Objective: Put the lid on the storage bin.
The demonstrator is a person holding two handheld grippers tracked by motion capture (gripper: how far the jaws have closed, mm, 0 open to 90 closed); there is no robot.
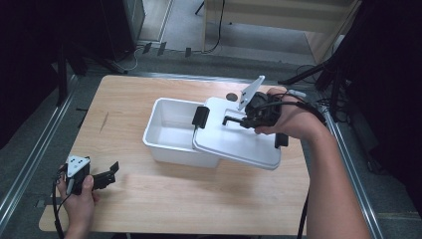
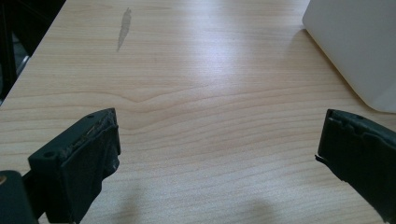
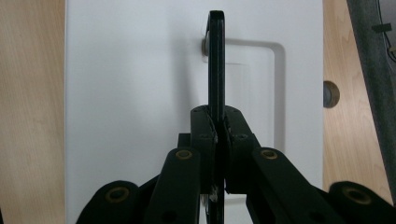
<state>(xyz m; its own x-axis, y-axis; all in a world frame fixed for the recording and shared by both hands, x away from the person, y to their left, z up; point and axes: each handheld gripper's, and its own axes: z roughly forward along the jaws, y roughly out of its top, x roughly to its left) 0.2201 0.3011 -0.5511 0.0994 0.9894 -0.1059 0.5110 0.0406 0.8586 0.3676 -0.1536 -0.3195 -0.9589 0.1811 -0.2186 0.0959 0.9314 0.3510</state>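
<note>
A white plastic box (image 1: 152, 140) stands in the middle of the wooden table (image 1: 164, 199). Its white lid (image 1: 239, 145) lies tilted over the box's right part and covers about half of the opening. My right gripper (image 1: 233, 120) is shut on the thin black handle (image 3: 215, 60) that stands up from the lid (image 3: 130, 93). A black clip (image 1: 200, 117) hangs at the lid's left end over the box, another clip (image 1: 281, 140) at its right end. My left gripper (image 1: 112, 172) rests at the table's front left, open with nothing between its jaws (image 2: 217, 154). The box's corner (image 2: 355, 42) lies ahead of it to the right.
A round hole (image 1: 231, 96) in the tabletop sits behind the lid. A grey smear (image 2: 123, 28) marks the wood left of the box. Metal rails run along both sides of the table, and dark stands and cables crowd the far right.
</note>
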